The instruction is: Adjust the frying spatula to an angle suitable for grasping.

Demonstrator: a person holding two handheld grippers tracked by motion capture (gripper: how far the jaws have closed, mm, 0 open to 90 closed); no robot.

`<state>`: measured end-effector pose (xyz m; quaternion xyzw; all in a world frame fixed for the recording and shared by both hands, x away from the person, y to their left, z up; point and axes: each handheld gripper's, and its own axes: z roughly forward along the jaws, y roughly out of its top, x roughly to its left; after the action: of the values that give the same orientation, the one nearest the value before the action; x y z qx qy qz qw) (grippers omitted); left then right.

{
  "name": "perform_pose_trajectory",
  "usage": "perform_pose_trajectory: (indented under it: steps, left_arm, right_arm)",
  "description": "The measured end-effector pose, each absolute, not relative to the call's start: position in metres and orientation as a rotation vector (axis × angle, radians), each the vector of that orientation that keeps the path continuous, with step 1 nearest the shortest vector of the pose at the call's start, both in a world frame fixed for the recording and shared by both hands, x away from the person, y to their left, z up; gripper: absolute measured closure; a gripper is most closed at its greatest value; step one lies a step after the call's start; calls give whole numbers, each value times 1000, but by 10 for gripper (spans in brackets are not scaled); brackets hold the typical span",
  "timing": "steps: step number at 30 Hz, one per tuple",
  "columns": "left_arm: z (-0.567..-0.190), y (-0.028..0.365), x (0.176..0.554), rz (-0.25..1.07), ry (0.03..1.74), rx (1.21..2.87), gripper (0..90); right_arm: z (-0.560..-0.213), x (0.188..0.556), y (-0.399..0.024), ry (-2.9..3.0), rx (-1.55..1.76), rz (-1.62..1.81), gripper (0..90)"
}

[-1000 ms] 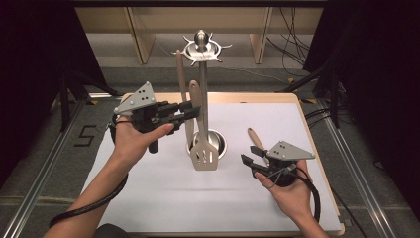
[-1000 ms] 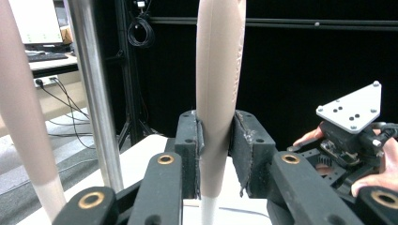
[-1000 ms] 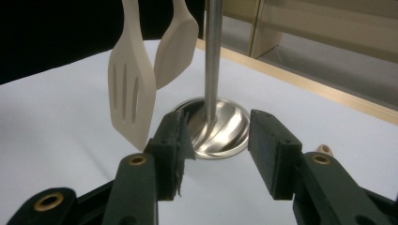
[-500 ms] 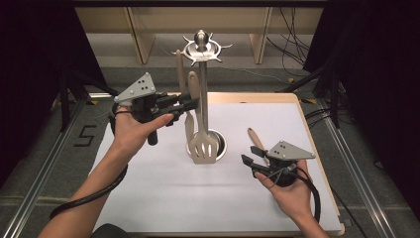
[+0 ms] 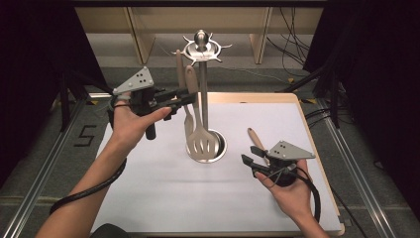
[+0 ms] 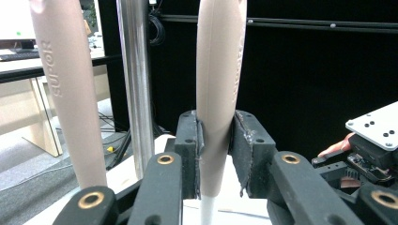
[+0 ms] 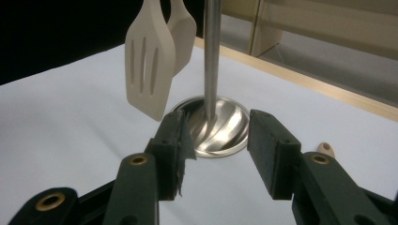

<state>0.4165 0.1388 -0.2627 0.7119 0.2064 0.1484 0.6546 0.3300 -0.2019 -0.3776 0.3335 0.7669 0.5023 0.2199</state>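
Two spatulas [image 5: 200, 141] hang on the rack [image 5: 202, 49], one tool-gripped [image 5: 185, 99].

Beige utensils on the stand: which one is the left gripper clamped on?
The slotted spatula: the left gripper has its fingers pressed on its handle. The other utensil beside it hangs free, and a third lies on the table.

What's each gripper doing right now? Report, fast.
Left gripper: closed on the slotted spatula's handle.
Right gripper: open, holding nothing.
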Motion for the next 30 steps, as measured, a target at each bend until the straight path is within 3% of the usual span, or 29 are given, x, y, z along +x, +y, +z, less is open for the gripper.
perform_pose_trajectory:
  steps: [30]
  left_arm:
    - [-258,136,427,283,478,1610,723]
  right_arm:
    - [-376,327,-202,2138,980,1370,575]
